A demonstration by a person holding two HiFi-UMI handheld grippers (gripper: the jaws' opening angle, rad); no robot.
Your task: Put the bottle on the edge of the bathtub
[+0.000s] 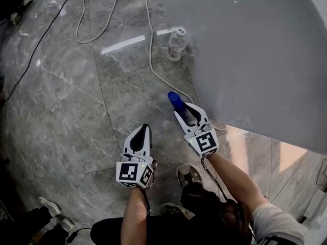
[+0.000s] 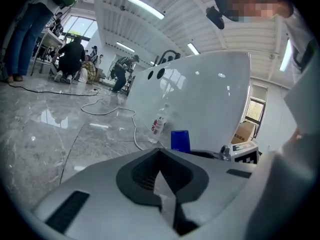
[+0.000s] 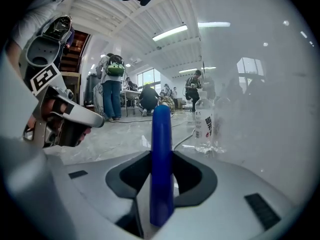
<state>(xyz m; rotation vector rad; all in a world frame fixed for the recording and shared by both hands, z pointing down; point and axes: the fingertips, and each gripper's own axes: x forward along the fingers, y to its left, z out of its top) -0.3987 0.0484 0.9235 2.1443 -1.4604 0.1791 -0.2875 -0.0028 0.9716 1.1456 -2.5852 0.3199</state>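
Note:
My right gripper (image 1: 185,110) is shut on a flat blue bottle (image 1: 175,100), which sticks out past its jaws right beside the white bathtub (image 1: 255,50). In the right gripper view the blue bottle (image 3: 161,169) stands upright between the jaws. My left gripper (image 1: 142,138) is shut and holds nothing, hovering over the grey marble floor to the left of the right one. From the left gripper view the blue bottle (image 2: 180,140) shows ahead against the bathtub wall (image 2: 205,99). The tub's rim is out of the head view.
A clear plastic water bottle (image 1: 176,45) stands on the floor against the tub. A white cable (image 1: 149,50) snakes over the floor past it, and a black cable (image 1: 41,45) runs at the left. Several people (image 3: 112,84) stand in the background.

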